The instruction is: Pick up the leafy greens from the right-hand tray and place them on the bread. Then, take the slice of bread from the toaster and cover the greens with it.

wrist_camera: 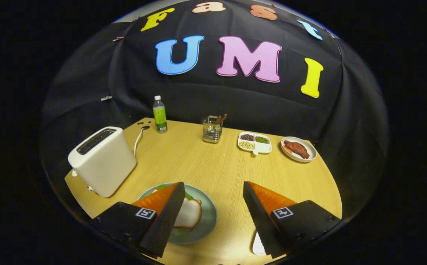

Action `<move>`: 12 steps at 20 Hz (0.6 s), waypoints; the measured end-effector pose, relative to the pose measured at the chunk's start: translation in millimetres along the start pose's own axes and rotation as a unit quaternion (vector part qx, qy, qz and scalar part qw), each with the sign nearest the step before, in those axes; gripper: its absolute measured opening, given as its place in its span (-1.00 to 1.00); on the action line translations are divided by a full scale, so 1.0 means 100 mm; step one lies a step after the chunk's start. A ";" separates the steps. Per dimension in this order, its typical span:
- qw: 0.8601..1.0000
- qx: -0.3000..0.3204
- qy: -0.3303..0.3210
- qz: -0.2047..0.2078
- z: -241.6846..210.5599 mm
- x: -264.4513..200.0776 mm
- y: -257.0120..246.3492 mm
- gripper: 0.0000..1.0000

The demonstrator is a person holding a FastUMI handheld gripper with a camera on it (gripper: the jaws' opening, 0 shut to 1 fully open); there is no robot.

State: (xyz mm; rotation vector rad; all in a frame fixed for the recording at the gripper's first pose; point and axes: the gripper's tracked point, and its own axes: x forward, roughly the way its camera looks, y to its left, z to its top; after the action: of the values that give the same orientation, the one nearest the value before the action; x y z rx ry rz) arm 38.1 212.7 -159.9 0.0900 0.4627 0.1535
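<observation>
Wooden table (213, 165) with gripper (213, 206) spread wide, empty, above it; beside its left finger, plate (207, 217) holding bread slice (189, 213) over leafy greens (188, 195), probably done; beyond plate, toaster (103, 160), slots apparently empty

No legible text, brand or number is present. Each finger of the gripper (213, 183) carries one square black-and-white coded marker (145, 213); the fingers stand apart, gripping nothing. The green label on the bottle (159, 115) is too small to read.
</observation>
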 end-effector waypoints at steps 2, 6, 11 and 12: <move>1.000 -0.013 -0.023 0.013 0.21 -0.19 -0.10 0.97; 0.997 -0.028 -0.061 0.035 0.55 -0.61 -0.24 0.97; 0.994 -0.036 -0.096 0.049 0.69 -0.93 -0.38 0.96; 0.993 -0.034 -0.101 0.048 0.71 -0.99 -0.41 0.96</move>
State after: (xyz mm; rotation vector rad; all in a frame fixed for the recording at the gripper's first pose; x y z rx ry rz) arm -11.8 152.2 -58.1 0.0597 0.2518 0.2530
